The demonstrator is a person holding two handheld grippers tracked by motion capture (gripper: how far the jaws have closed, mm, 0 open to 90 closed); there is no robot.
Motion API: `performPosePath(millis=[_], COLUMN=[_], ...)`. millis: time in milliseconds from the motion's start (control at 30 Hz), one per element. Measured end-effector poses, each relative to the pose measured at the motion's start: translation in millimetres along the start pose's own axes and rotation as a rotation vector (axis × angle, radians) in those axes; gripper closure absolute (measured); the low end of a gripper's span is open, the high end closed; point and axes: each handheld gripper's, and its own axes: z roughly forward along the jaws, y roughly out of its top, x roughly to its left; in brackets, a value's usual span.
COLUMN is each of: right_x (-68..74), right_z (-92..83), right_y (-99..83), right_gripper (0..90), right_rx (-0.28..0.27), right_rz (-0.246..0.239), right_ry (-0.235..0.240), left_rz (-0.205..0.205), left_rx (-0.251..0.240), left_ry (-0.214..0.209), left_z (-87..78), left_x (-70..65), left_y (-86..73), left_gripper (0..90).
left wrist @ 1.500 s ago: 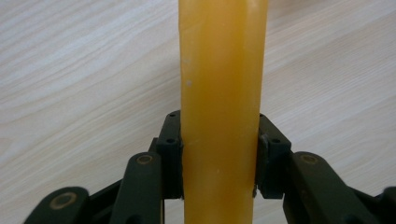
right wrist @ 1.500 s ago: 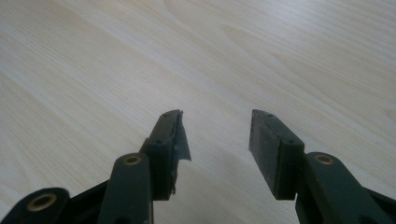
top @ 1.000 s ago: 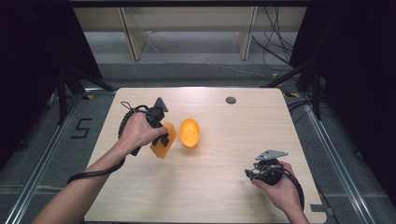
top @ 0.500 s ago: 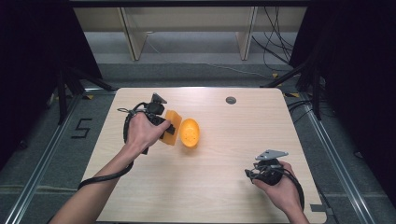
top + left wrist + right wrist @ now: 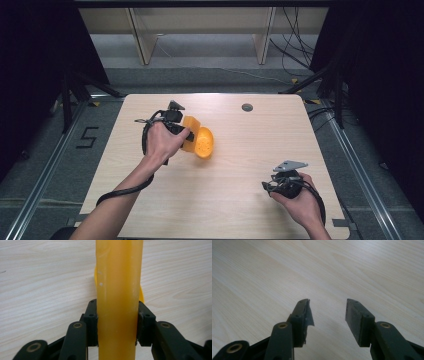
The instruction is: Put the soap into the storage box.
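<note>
Near the bottom of the high view, the right hand [image 5: 295, 200] rests low on the wooden table [image 5: 250, 210] and holds the right gripper [image 5: 270, 186]. A grey three-cornered plate sits on top of it. In the right gripper view, the right gripper [image 5: 327, 315] has its two black jaws spread apart with nothing between them, just the pale wood of the table [image 5: 362, 270] under them. Farther up and to the left, the left hand [image 5: 161, 142] holds the left gripper [image 5: 186, 134], and a black cable [image 5: 125, 190] hangs down along the arm. In the left gripper view, the left gripper [image 5: 117, 322] is squeezed tight on the orange scoop [image 5: 117, 290], with one jaw on each side of its flat handle. In the high view, the orange scoop [image 5: 202, 142] lies near the middle of the table, with its round bowl pointing right, away from the hand. Farther back, a small dark round hole [image 5: 247, 107] sits in the table top. Past the far edge are the grey floor [image 5: 210, 75] and some wooden legs [image 5: 140, 40].
</note>
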Motion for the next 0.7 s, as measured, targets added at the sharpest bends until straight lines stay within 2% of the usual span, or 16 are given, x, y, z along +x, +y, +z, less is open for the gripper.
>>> performPosePath(millis=[67, 200, 467, 500, 633, 700], right_x=[-0.9, 0.1, 0.0, -1.0, -0.9, -1.0], right_z=[0.4, -0.5, -0.5, 0.1, 0.3, 0.3], right_y=[-0.4, -0.4, -0.3, -0.6, -0.5, -0.5], right_gripper=[54.3, 54.4, 54.4, 54.4, 54.4, 54.3], right_rx=[-0.005, 0.003, 0.005, -0.001, 0.0, -0.001], right_rz=[-0.012, 0.01, 0.008, -0.009, -0.011, -0.011], right_ry=[-0.002, 0.003, 0.004, 0.001, 0.002, 0.002], left_rz=[-0.002, -0.035, -0.044, -0.042, -0.053, -0.046], left_rx=[0.013, 0.037, 0.065, 0.067, 0.088, 0.103], left_ry=[-0.005, -0.011, -0.007, -0.005, -0.001, 0.001], left_z=[1.3, 4.6, 9.0, 9.6, 11.2, 11.6], left_x=[-2.6, -6.6, -9.3, -9.9, -12.5, -13.3], left_y=[2.5, 6.4, 11.1, 11.7, 13.7, 15.0], left_gripper=[60.8, 60.8, 60.8, 60.8, 60.8, 60.8])
